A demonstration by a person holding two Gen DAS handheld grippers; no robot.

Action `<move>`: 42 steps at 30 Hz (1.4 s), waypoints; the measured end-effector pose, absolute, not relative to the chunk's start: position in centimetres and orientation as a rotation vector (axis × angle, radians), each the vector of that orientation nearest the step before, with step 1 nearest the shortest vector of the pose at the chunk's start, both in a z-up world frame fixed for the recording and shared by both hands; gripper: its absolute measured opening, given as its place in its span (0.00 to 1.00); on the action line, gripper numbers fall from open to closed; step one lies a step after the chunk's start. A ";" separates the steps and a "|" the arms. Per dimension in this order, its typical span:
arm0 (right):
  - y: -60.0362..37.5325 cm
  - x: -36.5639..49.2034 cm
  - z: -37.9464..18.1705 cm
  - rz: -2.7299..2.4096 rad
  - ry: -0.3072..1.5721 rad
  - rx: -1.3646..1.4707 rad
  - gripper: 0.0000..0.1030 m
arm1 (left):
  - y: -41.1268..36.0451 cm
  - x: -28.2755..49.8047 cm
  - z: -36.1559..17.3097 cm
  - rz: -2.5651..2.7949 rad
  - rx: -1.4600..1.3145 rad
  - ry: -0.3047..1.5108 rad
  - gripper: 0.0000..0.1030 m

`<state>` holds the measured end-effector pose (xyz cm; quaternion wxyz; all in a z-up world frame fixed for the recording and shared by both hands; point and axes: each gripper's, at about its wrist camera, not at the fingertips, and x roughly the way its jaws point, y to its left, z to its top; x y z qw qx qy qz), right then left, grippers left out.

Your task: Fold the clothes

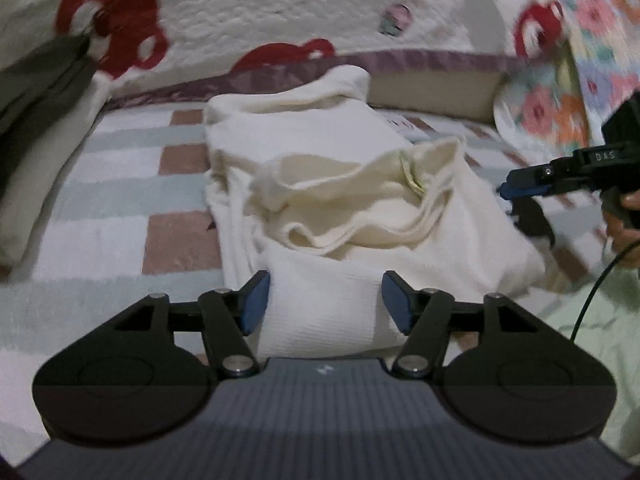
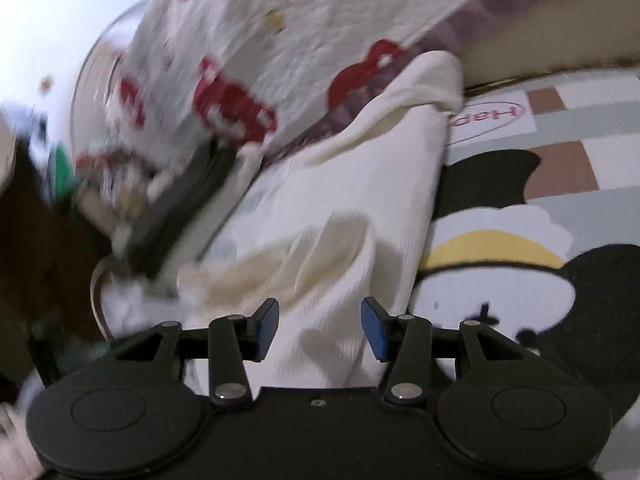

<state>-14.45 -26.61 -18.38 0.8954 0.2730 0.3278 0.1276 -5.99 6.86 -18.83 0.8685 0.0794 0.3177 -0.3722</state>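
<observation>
Nearest the lens in the left wrist view: left tongs (image 1: 324, 304), pads spread wide, w/ a white ribbed end of the garment (image 1: 340, 184) lying between them. Pads don't look pressed onto it, so I'd call that open, not gripping. Same in the right wrist view: right tongs (image 2: 320, 328) gaping, white ribbed cloth running up btwn the pads, no pinch visible. Right view is motion-blurred, so that unit's prob. on the move.

The garment is cream/white knit, lying on the bed (image 1: 120, 208) on a checked sheet, mid-scene. It's bunched: far part lies fairly flat, near-right part is rumpled, an opening gaping upward w/ a small tag (image 1: 412, 172) showing. The right tongs show at the far right edge of the left view, just beside the garment's right side; can't tell if touching.

A patterned blanket (image 1: 280, 12) heaps along the far side, a dark folded item (image 1: 44, 80) at far left.

Step, as I judge it: early. Cloth not yet spread, both units lining up for a grab at the near end. Next move calls for closing on one layer only at each side, then pulling apart to flatten before any fold. Risk: catching both layers of that opening.
</observation>
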 end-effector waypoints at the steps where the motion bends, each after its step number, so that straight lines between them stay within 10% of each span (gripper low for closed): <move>1: -26.3 -14.6 -18.6 0.278 0.685 0.555 0.50 | 5.7 -6.1 -18.5 -0.784 0.253 0.642 0.57; 12: -24.3 -13.2 -18.9 0.246 0.711 0.282 0.50 | 0.4 -3.4 -18.9 -0.790 0.626 0.613 0.60; 13: -24.4 -13.0 -18.8 0.247 0.707 0.277 0.50 | 0.4 -2.9 -18.9 -0.799 0.610 0.628 0.47; 14: -24.6 -12.7 -18.8 0.240 0.709 0.270 0.50 | 0.3 -2.1 -18.8 -0.805 0.586 0.651 0.15; 17: -25.0 -11.8 -18.9 0.231 0.711 0.252 0.50 | 0.2 0.6 -17.2 -0.755 0.497 0.644 0.08; 26: -26.5 -8.3 -20.6 0.237 0.698 0.376 0.52 | 1.6 5.5 -17.5 -0.587 0.165 0.660 0.18; 30: -27.4 -7.8 -21.0 0.231 0.651 0.477 0.52 | 5.1 5.1 -19.0 -0.625 -0.063 0.728 0.40; 32: -27.3 -7.5 -21.1 0.268 0.639 0.465 0.36 | 6.3 4.7 -19.5 -0.648 -0.131 0.750 0.49; 33: -27.4 -7.2 -20.5 0.284 0.625 0.454 0.07 | 6.6 4.6 -19.5 -0.652 -0.130 0.752 0.49; 42: -28.8 -2.7 -19.0 0.190 0.710 0.436 0.21 | 8.4 3.2 -21.0 -0.707 -0.260 0.872 0.57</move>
